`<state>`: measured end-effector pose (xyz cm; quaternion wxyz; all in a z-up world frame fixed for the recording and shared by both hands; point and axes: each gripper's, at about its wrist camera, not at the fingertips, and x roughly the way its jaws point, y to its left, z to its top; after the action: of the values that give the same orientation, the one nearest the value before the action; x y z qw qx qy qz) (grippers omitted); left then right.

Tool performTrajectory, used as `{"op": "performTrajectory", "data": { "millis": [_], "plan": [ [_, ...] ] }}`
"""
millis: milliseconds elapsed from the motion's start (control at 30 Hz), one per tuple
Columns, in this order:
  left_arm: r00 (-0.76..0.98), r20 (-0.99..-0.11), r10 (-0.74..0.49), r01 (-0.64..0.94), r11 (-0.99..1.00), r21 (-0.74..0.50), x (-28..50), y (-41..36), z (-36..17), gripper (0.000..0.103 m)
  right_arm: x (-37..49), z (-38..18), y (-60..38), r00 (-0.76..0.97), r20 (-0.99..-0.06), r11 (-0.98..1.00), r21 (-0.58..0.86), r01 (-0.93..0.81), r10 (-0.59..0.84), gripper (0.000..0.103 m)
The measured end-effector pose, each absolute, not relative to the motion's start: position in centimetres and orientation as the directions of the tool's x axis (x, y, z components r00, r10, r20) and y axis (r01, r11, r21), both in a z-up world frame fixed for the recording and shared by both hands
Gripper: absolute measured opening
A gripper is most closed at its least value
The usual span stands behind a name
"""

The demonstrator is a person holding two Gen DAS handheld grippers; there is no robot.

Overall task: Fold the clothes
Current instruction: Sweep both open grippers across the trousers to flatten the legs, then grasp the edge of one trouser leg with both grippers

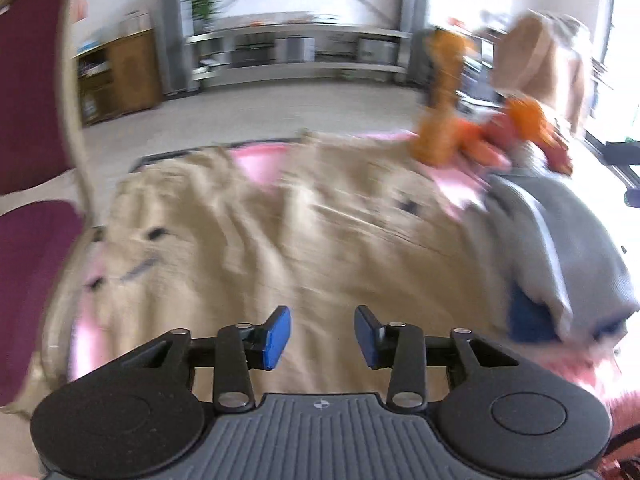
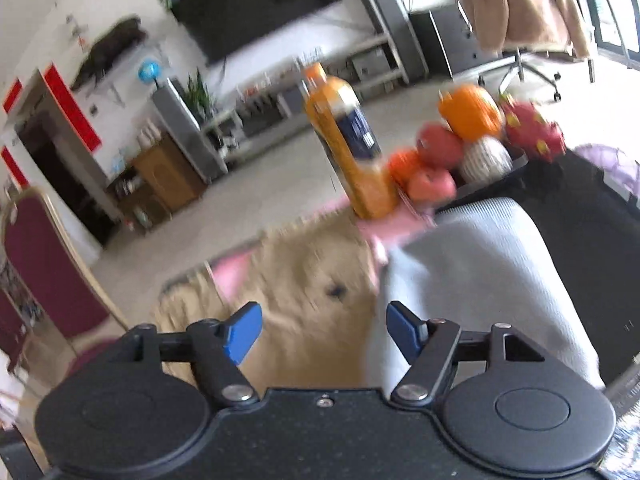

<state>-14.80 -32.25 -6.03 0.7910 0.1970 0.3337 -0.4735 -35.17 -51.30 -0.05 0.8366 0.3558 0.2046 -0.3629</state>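
Observation:
A beige garment lies spread and wrinkled over a pink cloth on the table; it shows again in the right wrist view as the beige garment. To its right lies a folded grey garment, seen closer as the grey garment. My left gripper hovers above the beige garment's near part, its blue pads apart with nothing between them. My right gripper hangs above the line where beige meets grey, jaws wide, holding nothing. Both views are blurred.
An orange bottle and a pile of fruit stand at the table's far end. A dark red chair is at the left. Beyond lie open floor, a low TV shelf and a draped office chair.

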Motion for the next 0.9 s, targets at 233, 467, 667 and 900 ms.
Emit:
{"op": "performTrajectory", "data": {
  "millis": [233,467,667,900],
  "plan": [
    [0.194,-0.794,-0.576,0.928,0.369,-0.041,-20.6,-37.2,-10.8,0.033,-36.3,-5.6,-54.5,0.750,-0.530,0.413,0.627,0.660,-0.395,0.067],
    [0.114,-0.844,-0.525,0.947,0.314,-0.067,-21.8,-41.0,-12.6,0.045,-38.0,-9.6,-56.9,0.797,-0.462,0.324,0.742,0.587,-0.388,0.068],
    [0.188,-0.877,-0.442,0.958,0.281,0.064,-24.0,-44.0,-14.1,0.041,-39.3,-10.8,-57.6,0.790,-0.470,0.271,0.762,0.588,-0.393,0.069],
    [0.310,-0.887,-0.341,0.936,0.274,0.222,-24.9,-45.5,-15.9,0.041,-39.7,-11.1,-57.7,0.791,-0.465,0.253,0.773,0.582,-0.398,0.071]
  ]
}}
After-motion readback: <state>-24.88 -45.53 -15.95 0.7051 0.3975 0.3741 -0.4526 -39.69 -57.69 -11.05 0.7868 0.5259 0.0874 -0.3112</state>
